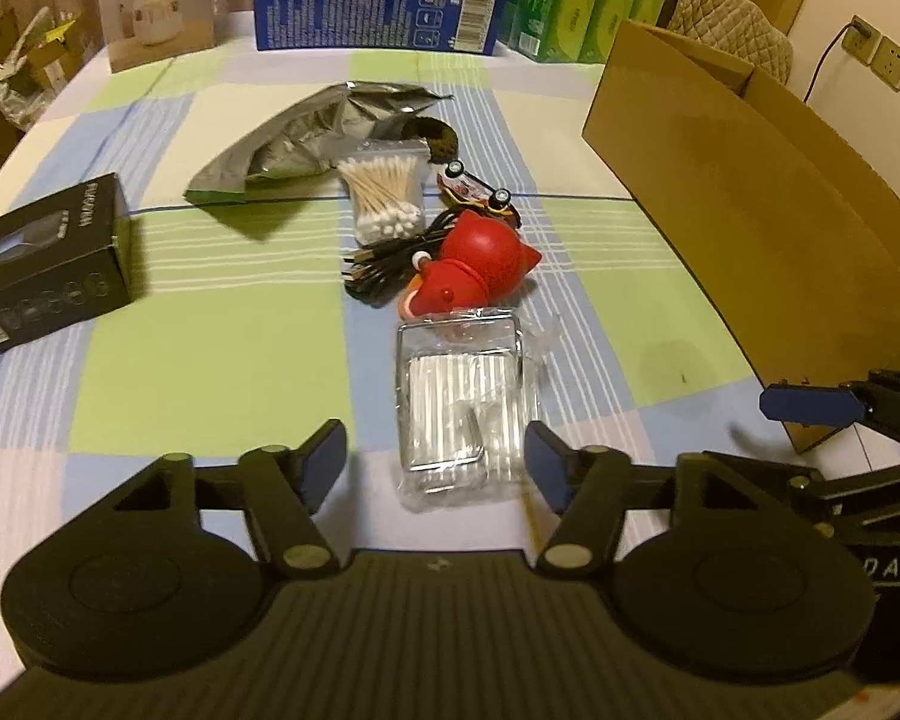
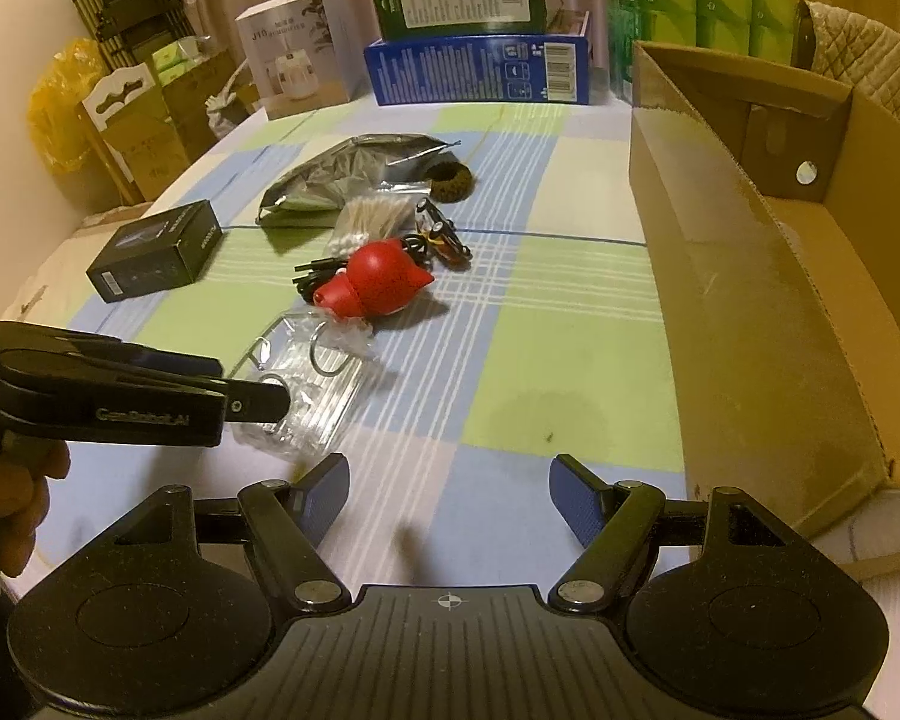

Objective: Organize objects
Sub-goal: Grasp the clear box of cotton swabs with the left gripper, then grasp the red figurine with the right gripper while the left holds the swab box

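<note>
Checked cloth (image 1: 210, 360) in green, blue and white squares covers the table. On it lie one clear crinkly plastic pack (image 1: 465, 402) with a metal wire frame inside, one smooth red rubber toy (image 1: 474, 267), one bag of cotton swabs (image 1: 387, 195), one bunch of black cable (image 1: 384, 264), one small toy car (image 1: 474, 183), one shiny silver pouch (image 1: 312, 138) and one black box (image 1: 48, 264). One big brown cardboard box (image 2: 768, 324) sits open on the right side.

The left gripper (image 1: 438, 462) is partly open. The clear pack lies between its two blue pads (image 1: 324, 456), but they do not squeeze it. The right gripper (image 2: 450, 498) is open wide over bare cloth and holds nothing.
</note>
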A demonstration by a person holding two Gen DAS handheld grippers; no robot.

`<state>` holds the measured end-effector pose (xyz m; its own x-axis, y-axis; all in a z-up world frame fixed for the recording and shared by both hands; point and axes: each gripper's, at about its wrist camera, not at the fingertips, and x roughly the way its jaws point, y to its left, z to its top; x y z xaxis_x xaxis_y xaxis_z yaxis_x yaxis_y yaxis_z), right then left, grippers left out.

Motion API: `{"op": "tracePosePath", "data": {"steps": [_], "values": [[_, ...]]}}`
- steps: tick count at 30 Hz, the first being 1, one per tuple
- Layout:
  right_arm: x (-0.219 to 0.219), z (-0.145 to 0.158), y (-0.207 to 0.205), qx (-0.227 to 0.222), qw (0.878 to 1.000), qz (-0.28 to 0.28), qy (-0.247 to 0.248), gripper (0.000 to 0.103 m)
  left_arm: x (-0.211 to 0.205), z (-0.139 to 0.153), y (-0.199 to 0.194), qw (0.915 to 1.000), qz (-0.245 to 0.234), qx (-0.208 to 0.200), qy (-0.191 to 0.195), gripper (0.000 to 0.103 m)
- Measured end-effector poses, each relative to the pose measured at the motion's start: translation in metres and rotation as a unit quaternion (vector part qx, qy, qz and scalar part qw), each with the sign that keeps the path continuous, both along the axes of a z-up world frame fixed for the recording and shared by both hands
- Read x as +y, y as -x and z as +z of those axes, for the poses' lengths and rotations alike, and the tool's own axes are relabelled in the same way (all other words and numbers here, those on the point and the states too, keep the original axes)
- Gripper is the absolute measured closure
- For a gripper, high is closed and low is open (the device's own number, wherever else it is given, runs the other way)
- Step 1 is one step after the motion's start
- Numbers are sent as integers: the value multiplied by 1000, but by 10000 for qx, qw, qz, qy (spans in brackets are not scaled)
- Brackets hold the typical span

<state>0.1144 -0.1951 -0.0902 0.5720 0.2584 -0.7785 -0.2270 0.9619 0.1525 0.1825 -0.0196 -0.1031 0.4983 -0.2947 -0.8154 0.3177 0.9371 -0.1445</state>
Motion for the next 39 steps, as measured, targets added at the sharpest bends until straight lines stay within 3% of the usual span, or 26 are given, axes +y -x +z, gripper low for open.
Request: {"op": "tracePosePath", "data": {"steps": [9, 16, 22, 26, 30, 39], "values": [[3, -4, -5, 47, 10000, 30, 35, 31, -3, -9, -8, 9999, -97, 120, 3, 74], [14, 0, -14, -81, 9995, 282, 93, 31, 11, 0, 1, 9998, 17, 124, -122, 77], [33, 3, -33, -312, 9966, 725, 239, 31, 42, 9, 0, 9990, 407, 47, -161, 77], [45, 1, -51, -487, 9919, 1096, 408, 30, 57, 12, -8, 9980, 611, -7, -134, 77], [53, 0, -69, -680, 9874, 1328, 524, 21, 66, 12, -15, 9970, 767, -42, -71, 77], [82, -16, -108, -804, 9742, 1904, 905, 20, 71, 4, -28, 9953, 956, -35, 125, 77]]}}
